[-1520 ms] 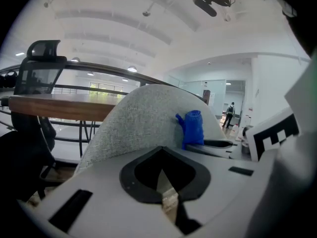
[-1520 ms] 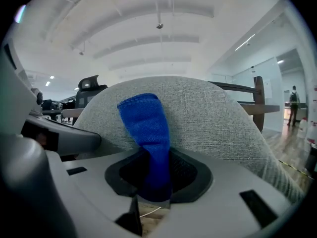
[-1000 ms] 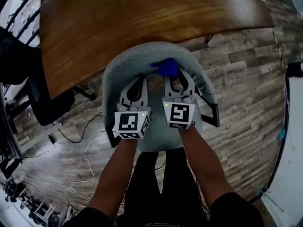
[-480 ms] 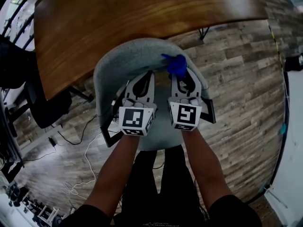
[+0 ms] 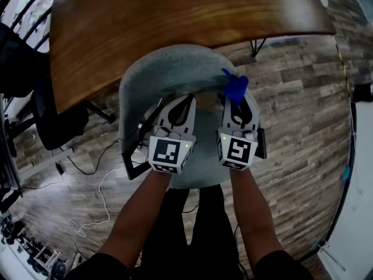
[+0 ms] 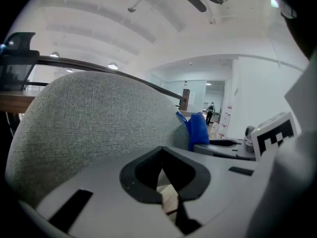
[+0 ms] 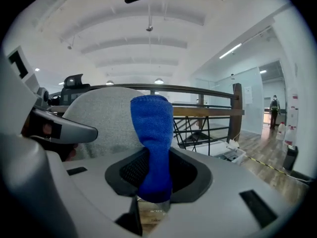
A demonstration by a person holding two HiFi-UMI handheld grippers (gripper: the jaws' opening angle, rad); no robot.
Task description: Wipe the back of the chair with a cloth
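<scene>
The right gripper (image 5: 236,99) is clamped on the blue cloth (image 5: 235,86), at the right edge of the grey chair back (image 5: 169,69). The left gripper (image 5: 190,100) has its jaws together, with nothing between them. The cloth looks soft and light, so a hold on its bunched lower end seems best.

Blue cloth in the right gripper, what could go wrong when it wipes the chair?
The blue cloth is only pinched at one end by the right gripper, so rubbing might tug it loose. It sits near the right edge of the chair back, so a stroke could slip off the side. The left gripper is shut on nothing, so the chair may shift.
</scene>
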